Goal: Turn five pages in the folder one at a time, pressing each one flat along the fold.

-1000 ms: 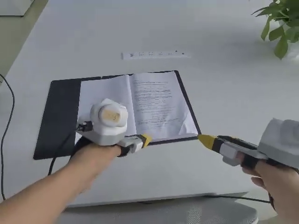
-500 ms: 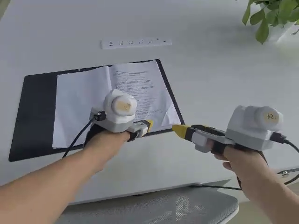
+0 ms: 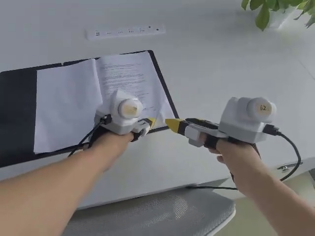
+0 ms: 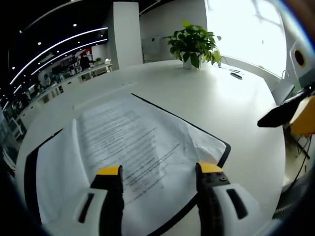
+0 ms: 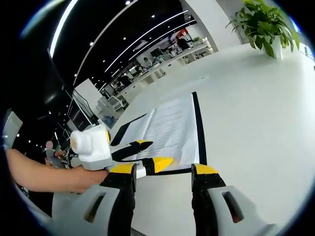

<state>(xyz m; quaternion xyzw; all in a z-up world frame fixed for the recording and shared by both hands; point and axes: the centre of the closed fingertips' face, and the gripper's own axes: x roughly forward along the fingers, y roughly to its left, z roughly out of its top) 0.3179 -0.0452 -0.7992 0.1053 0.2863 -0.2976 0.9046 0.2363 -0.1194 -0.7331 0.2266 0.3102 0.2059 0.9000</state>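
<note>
Both spread, seen head-on — left hand-held gripper [image 4: 160,169], right hand-held gripper [image 5: 163,169].

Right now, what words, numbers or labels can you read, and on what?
"62", not certain: round sticker on the right hand-held gripper.
Unreadable, blurred: sticker on the left hand-held gripper.
Unreadable, too small: print on the page.
Unreadable, too small: marks on the power strip.
</note>
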